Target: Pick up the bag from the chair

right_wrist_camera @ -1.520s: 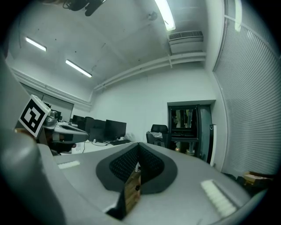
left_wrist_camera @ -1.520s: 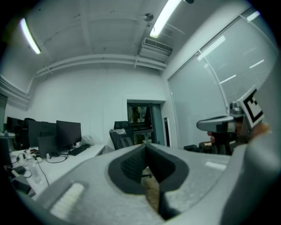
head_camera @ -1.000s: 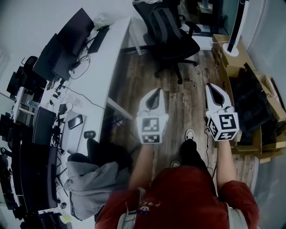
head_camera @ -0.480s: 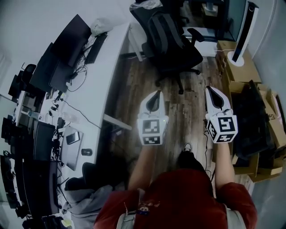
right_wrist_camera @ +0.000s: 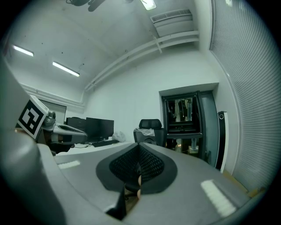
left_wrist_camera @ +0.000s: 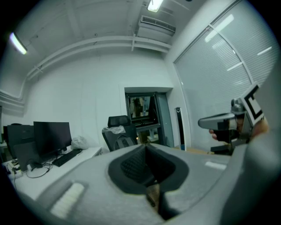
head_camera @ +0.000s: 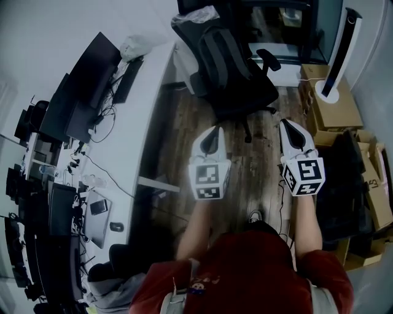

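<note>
A black office chair (head_camera: pixel 245 86) stands ahead on the wood floor. A dark backpack (head_camera: pixel 220 52) rests on its seat against the backrest, and a pale plastic bag (head_camera: pixel 196 15) lies over the chair's top. In the left gripper view the chair (left_wrist_camera: pixel 117 137) shows small and far, past the jaws. My left gripper (head_camera: pixel 212 138) and right gripper (head_camera: pixel 293 132) are held side by side at chest height, short of the chair, both shut with nothing in them. The jaws meet at a closed tip in both the left gripper (left_wrist_camera: pixel 146 147) and right gripper (right_wrist_camera: pixel 138 148) views.
A long white desk (head_camera: pixel 144 104) with monitors (head_camera: pixel 92 64), a keyboard and cables runs along the left. Cardboard boxes (head_camera: pixel 334 104) and dark cases are stacked at the right, beside a white tower unit (head_camera: pixel 339 52). A dark doorway (right_wrist_camera: pixel 182 121) lies behind the chair.
The view has moved forward across the floor, so the chair with the backpack is nearer and lower in the head view. Both grippers stay shut, side by side.
</note>
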Tool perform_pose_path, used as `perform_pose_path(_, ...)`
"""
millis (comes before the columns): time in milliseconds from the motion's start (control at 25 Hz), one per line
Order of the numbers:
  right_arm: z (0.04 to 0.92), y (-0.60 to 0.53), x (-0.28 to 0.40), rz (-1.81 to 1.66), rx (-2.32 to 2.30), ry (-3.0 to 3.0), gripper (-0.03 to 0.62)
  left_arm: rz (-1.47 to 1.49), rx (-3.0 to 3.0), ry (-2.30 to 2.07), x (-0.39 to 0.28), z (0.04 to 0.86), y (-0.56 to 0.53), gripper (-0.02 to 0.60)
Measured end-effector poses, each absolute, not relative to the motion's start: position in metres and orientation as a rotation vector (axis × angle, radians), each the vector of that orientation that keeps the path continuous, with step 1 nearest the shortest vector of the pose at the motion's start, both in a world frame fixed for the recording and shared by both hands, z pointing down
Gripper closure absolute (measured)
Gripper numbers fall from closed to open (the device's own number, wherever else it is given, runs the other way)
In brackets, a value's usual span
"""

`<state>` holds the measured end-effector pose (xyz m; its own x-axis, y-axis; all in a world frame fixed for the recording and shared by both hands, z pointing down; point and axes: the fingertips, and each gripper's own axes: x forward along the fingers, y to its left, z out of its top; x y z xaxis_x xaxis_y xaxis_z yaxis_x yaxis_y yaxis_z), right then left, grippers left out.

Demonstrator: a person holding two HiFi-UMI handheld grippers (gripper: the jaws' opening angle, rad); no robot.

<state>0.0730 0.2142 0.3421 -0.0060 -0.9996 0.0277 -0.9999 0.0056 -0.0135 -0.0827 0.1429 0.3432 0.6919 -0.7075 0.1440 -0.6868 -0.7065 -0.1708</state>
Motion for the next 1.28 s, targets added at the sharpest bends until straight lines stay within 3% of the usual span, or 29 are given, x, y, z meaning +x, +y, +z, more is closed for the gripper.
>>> perform_pose_path(600, 0.359, 0.099, 0.122, 0.051, 2.139, -2.250, 0.592, -0.289, -2.809, 1.191, -0.028, 0.360, 0.034, 0.584)
perform_pose_path(1280, 0.361, -0.137, 0.138, 0.072, 2.060, -2.222, 0.592, -0.276, -2.852, 1.216, -0.010, 0.366, -0.199, 0.584)
